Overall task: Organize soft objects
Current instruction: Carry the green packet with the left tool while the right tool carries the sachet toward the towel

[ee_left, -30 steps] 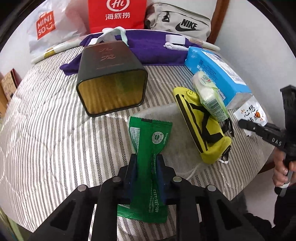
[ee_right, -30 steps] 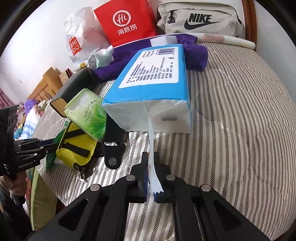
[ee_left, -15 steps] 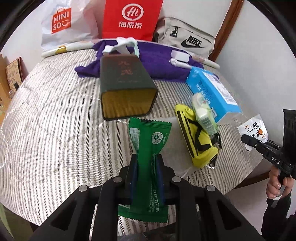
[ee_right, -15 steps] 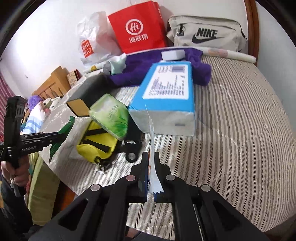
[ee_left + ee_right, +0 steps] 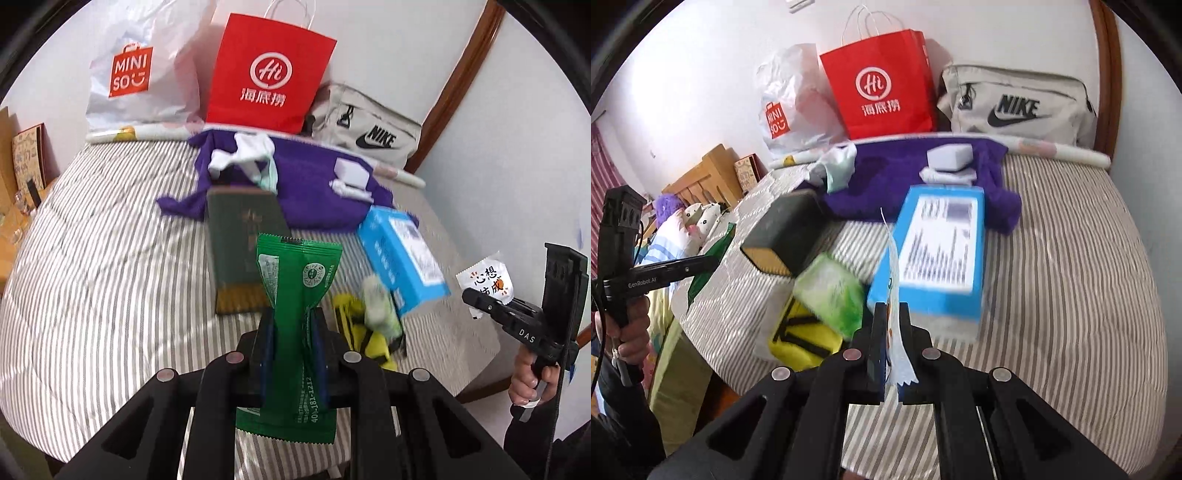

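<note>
My left gripper point(image 5: 293, 317) is shut on a green foil packet point(image 5: 295, 295) and holds it up in the air over the near edge of the striped bed point(image 5: 92, 280). My right gripper point(image 5: 892, 310) is shut on a thin white sachet point(image 5: 894, 295), seen edge-on; its orange-printed face shows in the left wrist view point(image 5: 485, 282). On the bed lie a dark box with a gold end point(image 5: 783, 236), a blue tissue pack point(image 5: 942, 251), a green wipes pack point(image 5: 831, 291) on a yellow pouch point(image 5: 801, 336), and a purple cloth point(image 5: 886, 173).
A red paper bag point(image 5: 882, 88), a white Miniso bag point(image 5: 783, 110) and a grey Nike bag point(image 5: 1015, 103) stand against the wall behind the bed. White cloths point(image 5: 251, 155) and a white block point(image 5: 949, 157) lie on the purple cloth. A wooden cabinet point(image 5: 705, 177) stands left.
Both grippers have lifted and pulled back from the bed with their packets still held. The objects on the bed look smaller and farther away.
</note>
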Motion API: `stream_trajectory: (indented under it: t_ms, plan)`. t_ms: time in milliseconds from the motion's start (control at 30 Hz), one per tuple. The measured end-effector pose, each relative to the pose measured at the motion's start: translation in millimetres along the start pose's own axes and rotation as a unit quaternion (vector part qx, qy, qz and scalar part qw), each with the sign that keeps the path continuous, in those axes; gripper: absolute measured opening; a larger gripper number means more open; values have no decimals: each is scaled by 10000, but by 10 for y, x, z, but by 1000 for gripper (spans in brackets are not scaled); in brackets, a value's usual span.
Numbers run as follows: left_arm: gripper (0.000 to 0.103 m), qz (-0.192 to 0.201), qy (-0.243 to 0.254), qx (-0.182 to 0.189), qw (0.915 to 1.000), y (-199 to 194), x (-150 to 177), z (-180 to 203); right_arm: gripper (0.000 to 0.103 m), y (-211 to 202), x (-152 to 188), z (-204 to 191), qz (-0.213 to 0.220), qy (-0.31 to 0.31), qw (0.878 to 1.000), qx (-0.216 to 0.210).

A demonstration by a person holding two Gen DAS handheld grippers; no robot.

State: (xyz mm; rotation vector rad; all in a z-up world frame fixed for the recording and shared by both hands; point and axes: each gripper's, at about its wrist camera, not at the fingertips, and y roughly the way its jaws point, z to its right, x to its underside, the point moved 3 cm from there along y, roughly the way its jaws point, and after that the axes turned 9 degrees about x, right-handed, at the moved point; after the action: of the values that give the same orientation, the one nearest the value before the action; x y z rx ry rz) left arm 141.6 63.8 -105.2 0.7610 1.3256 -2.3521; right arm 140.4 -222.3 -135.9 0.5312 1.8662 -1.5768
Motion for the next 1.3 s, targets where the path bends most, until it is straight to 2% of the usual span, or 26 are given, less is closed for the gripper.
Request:
stream_trajectory:
  t_ms: [167, 367, 567, 1000, 1200, 1300]
  plan:
    - [18, 93, 10, -19, 10000, 42, -316, -43, 5, 46, -343, 11, 135, -26, 9999, -80]
    - [18, 192, -180, 28, 9996, 212, -674, -140, 5, 319, -774, 88, 113, 46, 9997, -198]
    - [18, 175, -373, 137, 9991, 368, -935, -223, 4, 634, -1126, 183, 14, 54, 10000, 24]
    - [18, 90, -549, -19, 9985, 755, -1457, -451, 5, 1234, -1427, 289, -353, 62, 9993, 107]
    - [18, 60, -715, -15, 9974, 952, -1656, -602, 5, 1634, -1490, 431, -842, 194, 9963, 21]
    - [18, 39, -797, -13, 9968, 1053, -1706, -677, 5, 1731, -1495, 394, -967, 28, 9953, -71]
